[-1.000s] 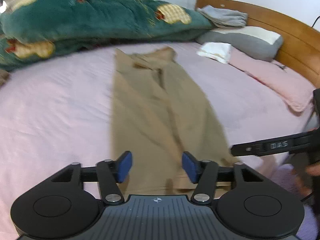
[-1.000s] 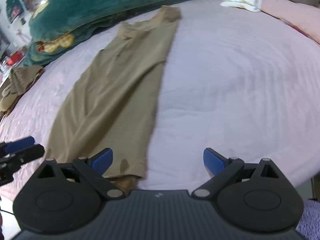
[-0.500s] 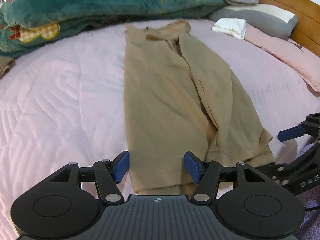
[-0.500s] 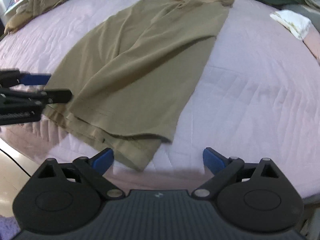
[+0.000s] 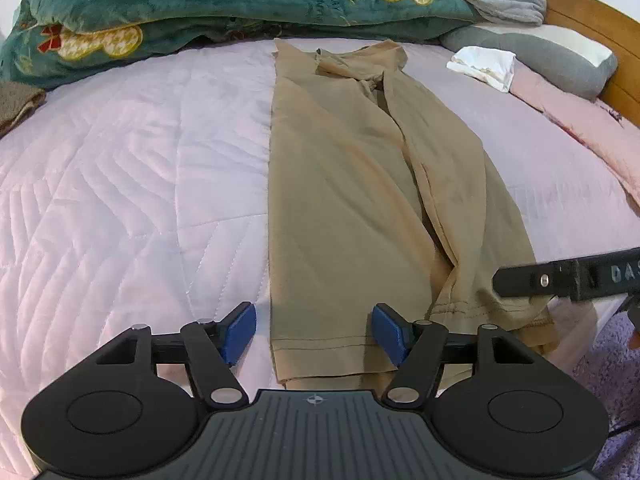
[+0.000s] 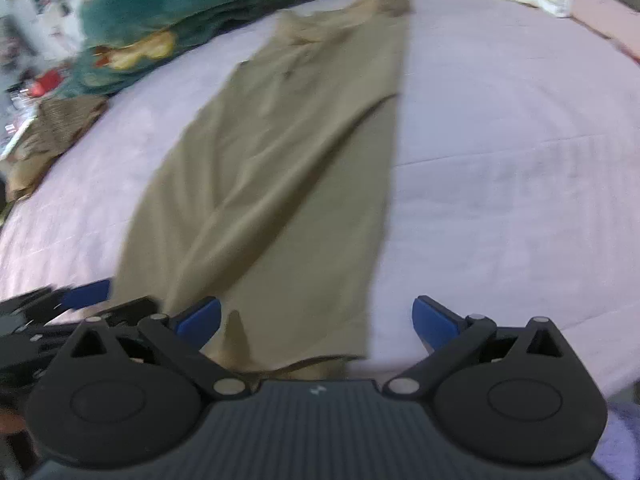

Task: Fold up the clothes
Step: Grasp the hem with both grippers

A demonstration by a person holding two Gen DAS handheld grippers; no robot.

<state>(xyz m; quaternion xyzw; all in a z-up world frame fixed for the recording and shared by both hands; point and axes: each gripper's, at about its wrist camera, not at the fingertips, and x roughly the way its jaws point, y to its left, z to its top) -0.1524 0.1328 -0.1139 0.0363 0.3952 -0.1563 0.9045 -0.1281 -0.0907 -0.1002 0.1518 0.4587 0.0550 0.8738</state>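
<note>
Trousers (image 5: 352, 200) lie flat along the pink bed (image 5: 132, 184), legs doubled lengthwise — we judge crosswise folds remain; our left gripper (image 5: 314, 334) and right gripper (image 6: 316, 320) straddle the hem, jaws opening, pinching nothing

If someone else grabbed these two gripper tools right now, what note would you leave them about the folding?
Left gripper: jaws opening, holding nothing, the shirt's near hem corner between its pads.
Right gripper: jaws opening wide, empty, over the hem's other corner.
Shirt: lies lengthwise on the pink bed cover, sides already folded in to a long strip, collar at the far end by the green quilt.
Left to do: probably grip both hem corners and fold the strip toward the collar.
</note>
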